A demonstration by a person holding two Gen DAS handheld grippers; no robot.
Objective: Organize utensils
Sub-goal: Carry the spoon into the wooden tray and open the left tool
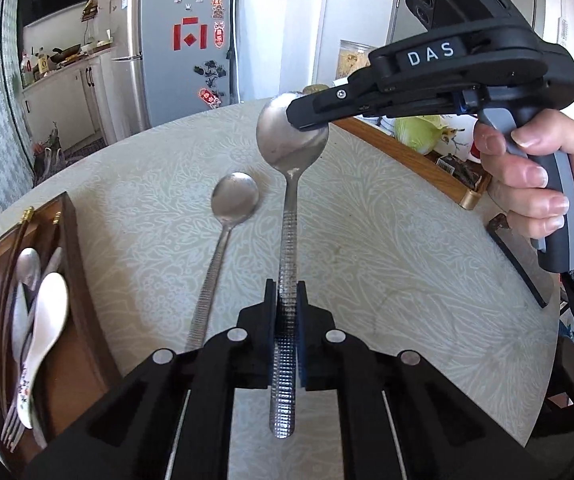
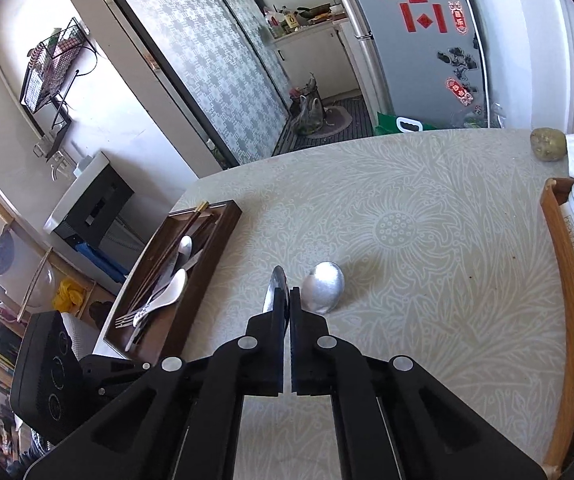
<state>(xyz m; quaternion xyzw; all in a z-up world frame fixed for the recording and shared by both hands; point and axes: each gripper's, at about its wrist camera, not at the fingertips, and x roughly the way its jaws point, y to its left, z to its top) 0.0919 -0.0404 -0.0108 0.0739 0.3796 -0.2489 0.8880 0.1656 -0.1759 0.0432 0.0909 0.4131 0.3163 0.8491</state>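
Farthest left, at the table's edge, sits the dark wooden tray [image 1: 75, 240], which already holds chopsticks [image 1: 19, 240], a fork [image 1: 13, 432], a white ceramic spoon [image 1: 47, 320] and a metal spoon; I take it as the place where loose cutlery belongs, so everything still on the cloth has to go there

Next to the right, a second steel spoon [image 1: 235, 200] lies flat on the patterned tablecloth [image 1: 367, 240], bowl away from me, untouched and well apart from the tray

Then the piece I'm working on: the long steel spoon [image 1: 291, 208] is off the table and held at both ends. My left gripper [image 1: 287, 308] is clamped on its ridged handle, and my right gripper [image 1: 307, 120], with a hand [image 1: 527, 184] squeezing the trigger grip, is closed on the rim of the bowl. In the right wrist view the bowl shows edge-on between those pads [image 2: 283, 308]. I judge the two-point hold is there to steady or re-aim the spoon before it swings left to the tray

The spoon looks like plain stainless steel, dull and a little smudged in the bowl, with a whitish speck at the neck and a knurled, textured handle that should give the pads good purchase

Far right, a lighter wooden tray [image 1: 407, 160] holds unrelated items
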